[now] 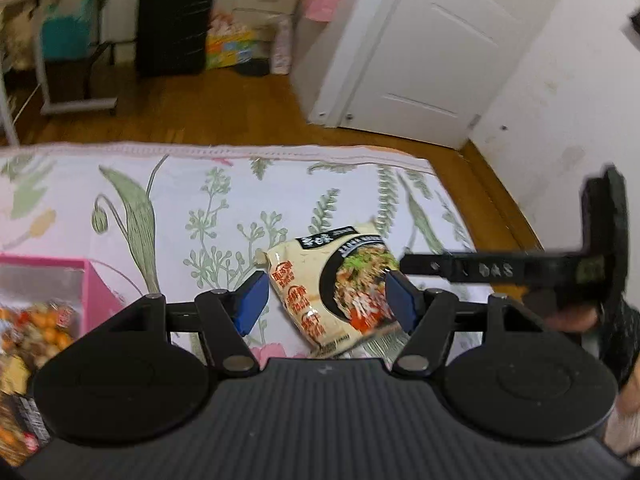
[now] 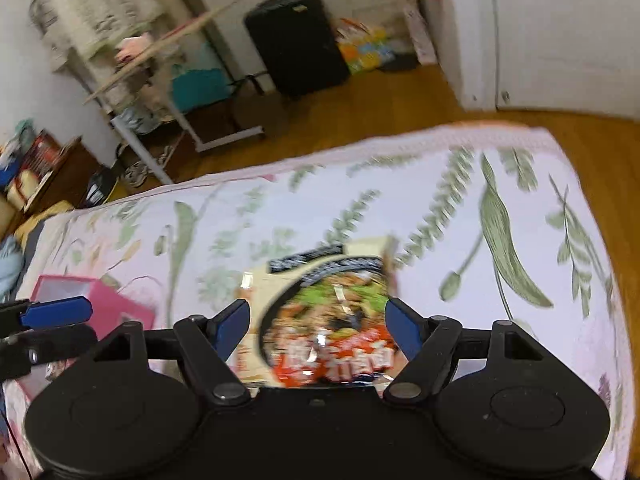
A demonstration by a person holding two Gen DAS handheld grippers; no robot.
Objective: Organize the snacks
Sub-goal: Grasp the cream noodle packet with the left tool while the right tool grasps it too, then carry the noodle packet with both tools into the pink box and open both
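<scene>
A beige snack packet with a bowl picture (image 1: 340, 284) lies on the floral sheet, also in the right wrist view (image 2: 332, 320). My left gripper (image 1: 326, 300) is open, its blue pads either side of the packet, above it. My right gripper (image 2: 316, 328) is open too, straddling the same packet; whether it touches is unclear. The right gripper's finger shows at the right of the left wrist view (image 1: 480, 270). A pink box (image 1: 48, 280) holding several snack packets (image 1: 36, 328) sits at the left; it also shows in the right wrist view (image 2: 112, 300).
The bed with the floral sheet (image 1: 200, 200) ends at a wooden floor (image 1: 240, 108). Beyond stand a black suitcase (image 1: 174, 20), a white door (image 1: 420, 48) and a rolling table (image 2: 160, 80). A white wall (image 1: 568, 100) is close on the right.
</scene>
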